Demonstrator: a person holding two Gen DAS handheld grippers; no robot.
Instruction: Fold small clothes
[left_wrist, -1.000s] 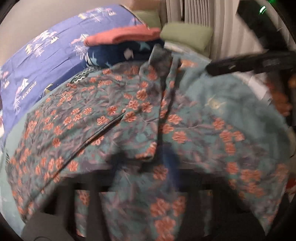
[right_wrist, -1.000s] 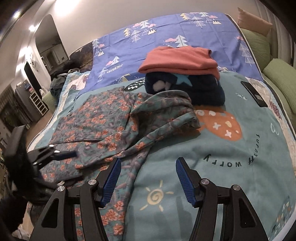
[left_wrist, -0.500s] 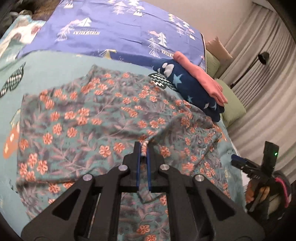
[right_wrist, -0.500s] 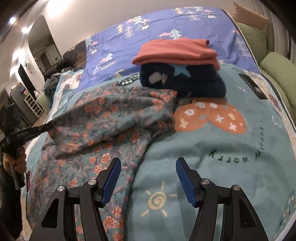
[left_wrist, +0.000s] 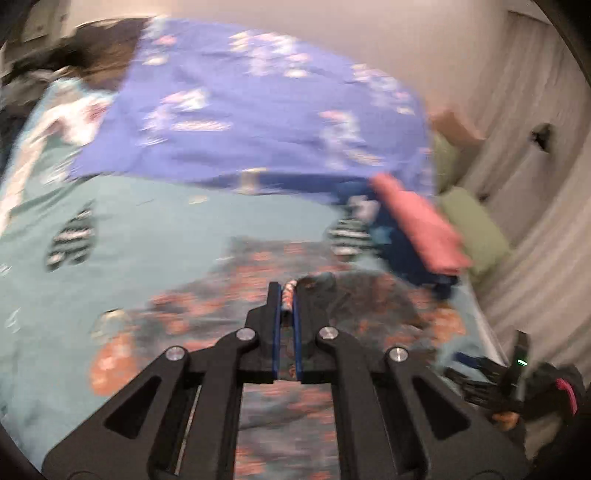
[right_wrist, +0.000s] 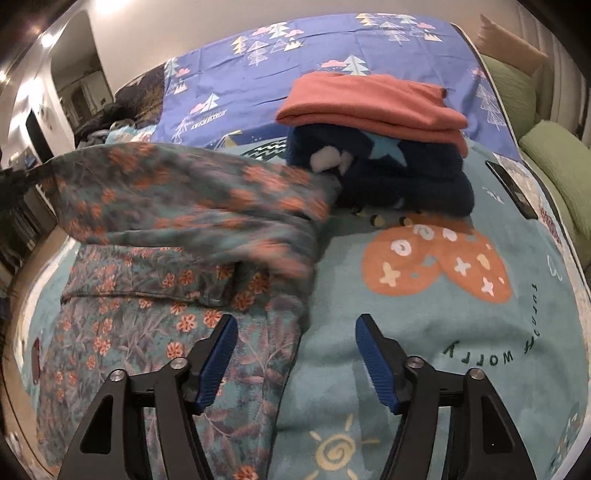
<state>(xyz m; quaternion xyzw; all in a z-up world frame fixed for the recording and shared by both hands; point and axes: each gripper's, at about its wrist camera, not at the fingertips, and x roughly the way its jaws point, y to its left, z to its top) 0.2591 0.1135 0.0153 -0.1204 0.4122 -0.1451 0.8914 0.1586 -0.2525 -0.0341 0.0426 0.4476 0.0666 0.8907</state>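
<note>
A teal floral garment (right_wrist: 155, 302) with orange flowers lies on the teal blanket (right_wrist: 424, 332) of a bed. My left gripper (left_wrist: 285, 291) is shut on a pinched edge of the floral garment (left_wrist: 332, 306) and holds that part lifted; in the right wrist view the raised fold (right_wrist: 177, 195) stretches across from the far left. My right gripper (right_wrist: 293, 328) hovers over the garment's right edge, its jaws opening, with nothing pressed between them. In the left wrist view the right gripper (left_wrist: 480, 373) shows at the lower right.
A stack of folded clothes, a coral piece (right_wrist: 369, 103) on a navy star-print one (right_wrist: 388, 173), sits behind the garment. A purple tree-print sheet (right_wrist: 295, 55) covers the far bed. Green pillows (right_wrist: 554, 158) line the right side; a dark phone (right_wrist: 511, 190) lies near them.
My left gripper has pulled the pinched garment edge up and across toward the left, folding that part over the rest. My right gripper crept forward and its jaws widened.
</note>
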